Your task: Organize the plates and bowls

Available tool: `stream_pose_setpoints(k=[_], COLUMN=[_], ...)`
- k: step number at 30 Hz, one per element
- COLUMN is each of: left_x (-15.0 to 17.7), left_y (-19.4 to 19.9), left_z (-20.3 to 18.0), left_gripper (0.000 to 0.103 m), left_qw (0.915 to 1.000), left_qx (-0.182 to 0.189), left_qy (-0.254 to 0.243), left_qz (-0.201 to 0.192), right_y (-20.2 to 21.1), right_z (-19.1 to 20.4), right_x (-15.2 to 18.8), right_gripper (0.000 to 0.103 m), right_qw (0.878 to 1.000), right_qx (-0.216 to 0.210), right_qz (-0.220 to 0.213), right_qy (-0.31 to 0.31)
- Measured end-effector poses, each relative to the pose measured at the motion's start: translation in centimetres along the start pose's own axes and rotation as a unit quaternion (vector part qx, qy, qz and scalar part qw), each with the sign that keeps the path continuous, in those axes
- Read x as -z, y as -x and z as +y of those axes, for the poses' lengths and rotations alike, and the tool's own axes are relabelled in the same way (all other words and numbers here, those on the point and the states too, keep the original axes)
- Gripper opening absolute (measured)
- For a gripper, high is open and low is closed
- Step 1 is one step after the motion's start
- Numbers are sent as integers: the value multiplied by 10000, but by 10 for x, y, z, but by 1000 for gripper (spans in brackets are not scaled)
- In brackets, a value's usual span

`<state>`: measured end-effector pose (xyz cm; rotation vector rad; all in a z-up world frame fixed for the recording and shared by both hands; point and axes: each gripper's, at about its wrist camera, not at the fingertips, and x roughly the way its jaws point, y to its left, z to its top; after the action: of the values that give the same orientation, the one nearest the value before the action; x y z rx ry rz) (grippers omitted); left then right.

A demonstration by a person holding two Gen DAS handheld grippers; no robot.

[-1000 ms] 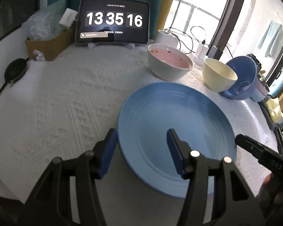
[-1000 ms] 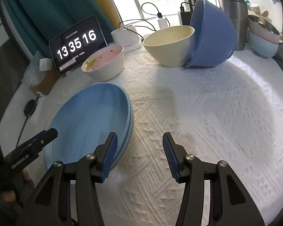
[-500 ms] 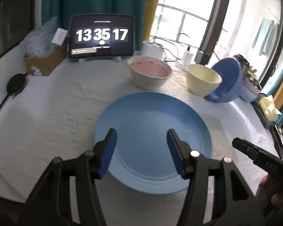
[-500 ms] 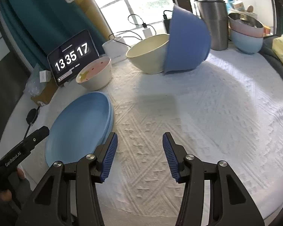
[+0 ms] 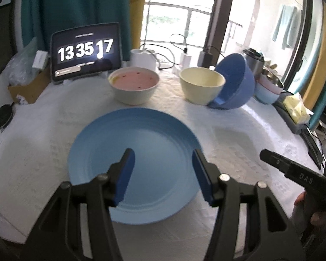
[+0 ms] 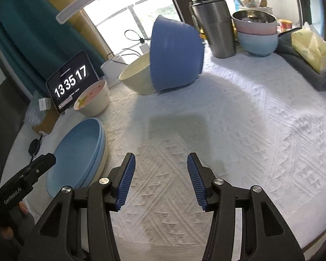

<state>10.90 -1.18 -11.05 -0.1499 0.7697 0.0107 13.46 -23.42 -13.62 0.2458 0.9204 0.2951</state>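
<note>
A stack of light blue plates [image 5: 139, 152] lies on the white tablecloth; it also shows in the right wrist view [image 6: 76, 148] at the left. Behind it stand a pink-lined bowl [image 5: 133, 86], a cream bowl [image 5: 201, 86] and a dark blue bowl [image 5: 235, 82] tipped on its side against the cream one. My left gripper [image 5: 163, 171] is open and empty, held above the near part of the plates. My right gripper [image 6: 160, 178] is open and empty over bare cloth, right of the plates. The tipped blue bowl [image 6: 176, 54] and cream bowl [image 6: 137, 78] lie beyond it.
A tablet clock [image 5: 85, 51] stands at the back left beside a cardboard box [image 5: 26, 87]. A steel tumbler [image 6: 215, 26], stacked pastel bowls [image 6: 256, 32] and a yellow packet [image 6: 313, 47] crowd the back right. Chargers and cables [image 5: 184, 56] lie behind the bowls.
Both grippers have pulled back and risen from the plates; the bowls and plates look farther away. The right gripper has swung rightward. Nothing was grasped.
</note>
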Motion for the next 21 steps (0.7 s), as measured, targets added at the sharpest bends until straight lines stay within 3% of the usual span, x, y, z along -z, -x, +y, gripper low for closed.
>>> stream_pose_setpoints(k=[11,21], left_x=[-16,-36], left_y=[-18,-41], left_z=[-34,-39], left_gripper=[56,56], left_qw=[9988,9979], left_qx=[390,549], left_qy=[-307,-312], left_qz=[-13,-131], right_y=[2,-8], right_z=[-20,-15], right_x=[-22,-53], right_gripper=[53,53], right_qw=[9999,9990], right_qx=[92,241], right_qz=[-128,-266], right_qy=[-2,260])
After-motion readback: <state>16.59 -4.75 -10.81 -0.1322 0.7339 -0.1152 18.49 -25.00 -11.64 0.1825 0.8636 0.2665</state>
